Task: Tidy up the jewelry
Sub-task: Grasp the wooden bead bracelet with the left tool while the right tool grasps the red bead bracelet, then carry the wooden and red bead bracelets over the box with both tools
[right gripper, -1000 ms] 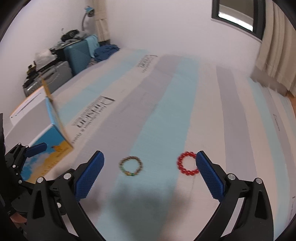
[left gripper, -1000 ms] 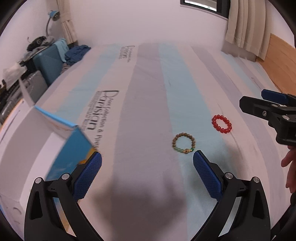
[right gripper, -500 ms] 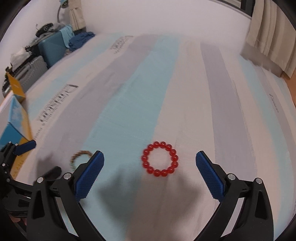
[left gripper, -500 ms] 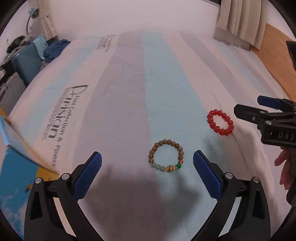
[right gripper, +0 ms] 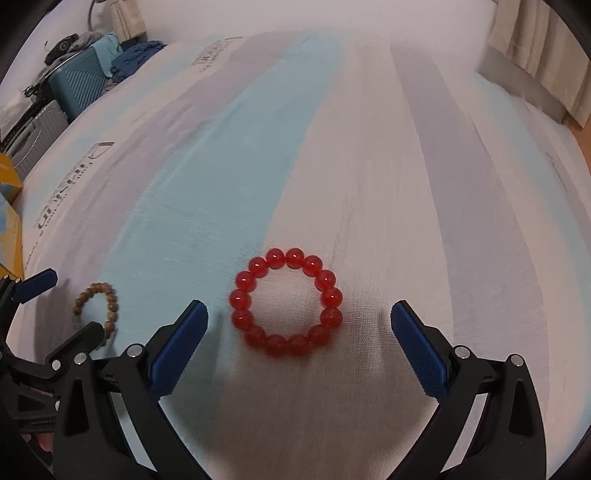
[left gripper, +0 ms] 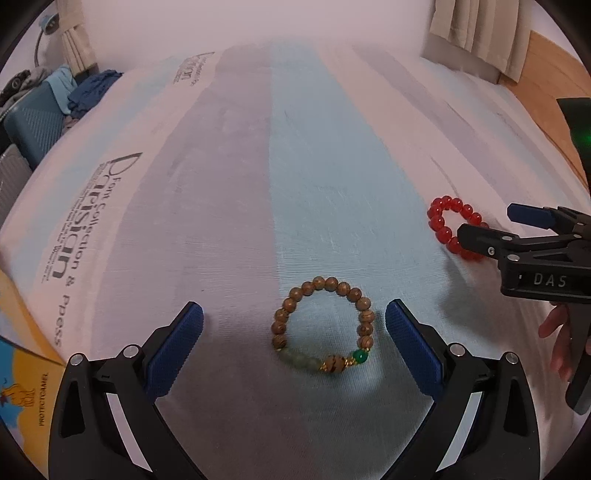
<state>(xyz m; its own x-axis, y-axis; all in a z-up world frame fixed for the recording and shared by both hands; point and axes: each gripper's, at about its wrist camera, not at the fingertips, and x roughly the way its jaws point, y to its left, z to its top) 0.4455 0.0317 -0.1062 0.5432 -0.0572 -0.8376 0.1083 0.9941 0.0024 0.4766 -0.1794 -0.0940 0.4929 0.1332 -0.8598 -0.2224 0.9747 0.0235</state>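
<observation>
A brown wooden-bead bracelet (left gripper: 364, 320) with green and gold beads lies flat on the striped bed sheet (left gripper: 236, 206). My left gripper (left gripper: 294, 325) is open just above it, its blue pads (left gripper: 410, 339) spread to either side of the ring. A red bead bracelet (right gripper: 245, 282) lies on the sheet between the blue pads (right gripper: 417, 343) of my right gripper (right gripper: 299, 326), which is open. The left wrist view shows the red bracelet (left gripper: 441, 221) at the right, partly behind the right gripper's fingers (left gripper: 480, 236). The brown bracelet (right gripper: 110, 295) shows at the right wrist view's left.
A yellow and blue box (left gripper: 22, 362) sits at the left edge of the bed. Suitcases (right gripper: 79, 81) and piled clothes stand beyond the bed's far left corner. Curtains (left gripper: 476, 33) hang at the far right. A hand (left gripper: 557, 343) holds the right gripper.
Both grippers have come down and forward. The brown bracelet now lies between the left pads and the red bracelet between the right pads. Both stayed open.
</observation>
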